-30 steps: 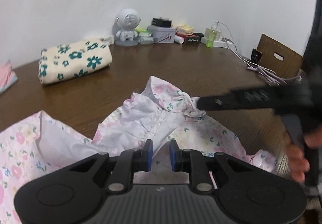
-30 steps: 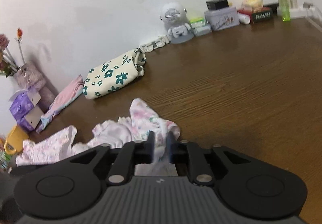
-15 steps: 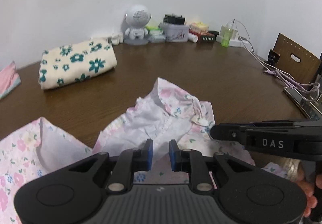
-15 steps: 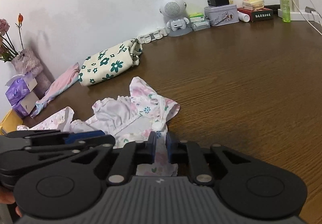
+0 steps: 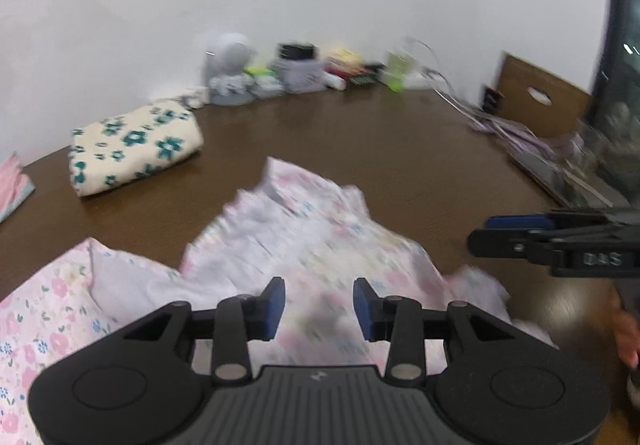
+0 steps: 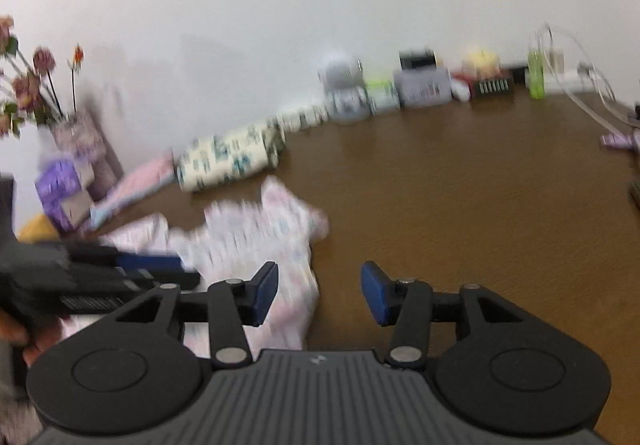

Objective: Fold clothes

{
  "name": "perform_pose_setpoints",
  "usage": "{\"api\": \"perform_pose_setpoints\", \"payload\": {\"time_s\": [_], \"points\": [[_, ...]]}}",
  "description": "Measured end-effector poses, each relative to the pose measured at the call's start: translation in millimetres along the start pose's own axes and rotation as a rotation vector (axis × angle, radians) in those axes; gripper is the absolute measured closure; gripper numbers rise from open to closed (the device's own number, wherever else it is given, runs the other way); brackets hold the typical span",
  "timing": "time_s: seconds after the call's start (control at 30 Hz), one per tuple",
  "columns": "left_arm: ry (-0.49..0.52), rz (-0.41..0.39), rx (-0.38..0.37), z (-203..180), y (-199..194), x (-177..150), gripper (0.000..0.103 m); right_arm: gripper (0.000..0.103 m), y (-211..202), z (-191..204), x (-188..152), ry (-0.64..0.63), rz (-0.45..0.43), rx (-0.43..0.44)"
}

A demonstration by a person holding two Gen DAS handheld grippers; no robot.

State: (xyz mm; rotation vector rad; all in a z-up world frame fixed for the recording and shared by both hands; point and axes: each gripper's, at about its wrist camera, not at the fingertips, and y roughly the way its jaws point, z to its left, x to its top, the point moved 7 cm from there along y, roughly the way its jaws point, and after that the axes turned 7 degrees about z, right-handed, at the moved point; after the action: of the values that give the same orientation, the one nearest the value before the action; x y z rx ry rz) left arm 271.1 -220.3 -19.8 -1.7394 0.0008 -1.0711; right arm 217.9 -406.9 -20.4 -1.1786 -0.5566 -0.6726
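A pink floral garment (image 5: 320, 241) lies crumpled on the brown table (image 5: 392, 149). My left gripper (image 5: 319, 308) hovers over its near part, its jaws opening, with cloth below them but nothing pinched between the blue pads. In the right wrist view the same garment (image 6: 260, 233) lies left of centre, and my right gripper (image 6: 319, 295) is also opening, its left pad over the cloth's edge, its right pad over bare wood. Each gripper shows from the side in the other's view: the right gripper (image 5: 556, 241), the left gripper (image 6: 120, 273). Both views are motion-blurred.
A folded cream cloth with teal flowers (image 5: 132, 149) and a folded pink cloth (image 6: 136, 185) lie at the back left. Boxes, a small white robot figure (image 5: 230, 71) and cables (image 5: 500, 121) line the wall. A vase of flowers (image 6: 40, 101) stands far left.
Both grippers let go of the floral garment and their jaws spread apart. The right gripper drew away to the right, the left pulled back a little; the garment now rests loose on the table.
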Motion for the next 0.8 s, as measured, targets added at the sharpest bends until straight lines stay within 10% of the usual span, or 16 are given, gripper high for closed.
{"api": "perform_pose_setpoints", "payload": {"time_s": [0.2, 0.33, 0.8], "points": [[0.046, 0.037, -0.018, -13, -3, -24, 0.068, 0.061, 3, 3, -24, 0.023, 0.074, 0.075], [0.014, 0.053, -0.003, -5, 0, -33, 0.07, 0.096, 12, 8, -24, 0.054, 0.09, 0.106], [-0.014, 0.011, 0.001, 6, -26, -37, 0.071, 0.094, -14, 2, -28, -0.024, -0.008, -0.087]]}}
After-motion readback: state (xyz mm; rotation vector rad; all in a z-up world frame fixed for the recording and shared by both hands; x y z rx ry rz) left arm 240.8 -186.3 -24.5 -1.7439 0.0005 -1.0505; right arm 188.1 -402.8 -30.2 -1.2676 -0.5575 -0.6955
